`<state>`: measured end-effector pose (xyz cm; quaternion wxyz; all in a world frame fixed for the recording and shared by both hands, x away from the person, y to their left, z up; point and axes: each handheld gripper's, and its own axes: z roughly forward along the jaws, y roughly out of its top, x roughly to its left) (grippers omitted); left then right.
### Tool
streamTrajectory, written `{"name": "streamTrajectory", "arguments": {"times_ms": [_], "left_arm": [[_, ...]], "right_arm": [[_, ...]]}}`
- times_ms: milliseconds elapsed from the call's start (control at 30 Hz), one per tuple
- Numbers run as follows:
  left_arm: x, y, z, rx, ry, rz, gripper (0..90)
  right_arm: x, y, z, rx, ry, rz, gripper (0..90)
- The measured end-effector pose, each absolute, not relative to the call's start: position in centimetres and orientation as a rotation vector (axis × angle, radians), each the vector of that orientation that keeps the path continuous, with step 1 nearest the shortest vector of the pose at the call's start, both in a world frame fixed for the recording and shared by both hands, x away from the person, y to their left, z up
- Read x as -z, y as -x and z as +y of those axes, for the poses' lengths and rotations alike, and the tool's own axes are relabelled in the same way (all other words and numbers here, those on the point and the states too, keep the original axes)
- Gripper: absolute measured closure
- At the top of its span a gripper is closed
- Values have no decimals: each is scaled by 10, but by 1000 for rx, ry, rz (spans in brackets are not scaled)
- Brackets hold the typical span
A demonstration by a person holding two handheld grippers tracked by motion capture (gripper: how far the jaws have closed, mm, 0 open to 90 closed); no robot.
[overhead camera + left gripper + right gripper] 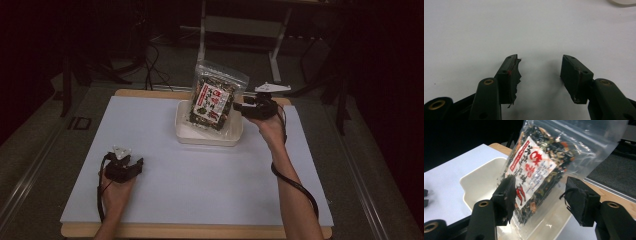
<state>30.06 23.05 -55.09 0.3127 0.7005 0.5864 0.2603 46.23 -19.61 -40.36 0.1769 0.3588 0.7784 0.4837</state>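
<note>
Black jaws of the right gripper (537, 195) stand wide apart beside the clear snack bag (541, 172), which stands tilted in the white tray (477, 183); one pad looks to brush the bag's edge, though the blur leaves that uncertain, and nothing is clamped. Seen from above, the tray (200, 137) sits at the far middle of the white board (200, 180), the bag (215, 97) leaning up out of it. Well away from the tray, toward the board's near left, the left gripper (138, 164) rests with jaws parted and nothing between them.
</note>
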Motion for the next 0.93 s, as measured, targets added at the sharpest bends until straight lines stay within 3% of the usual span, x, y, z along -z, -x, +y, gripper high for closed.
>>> {"name": "streamTrajectory", "arguments": {"times_ms": [533, 933], "left_arm": [[551, -300, 231, -687, -1836, 1551, 483], [551, -300, 230, -725, -1836, 1572, 443]], "right_arm": [[400, -430, -200, -1320, -911, 2300, 416], [429, -386, -219, -1316, -896, 2357, 401]]}}
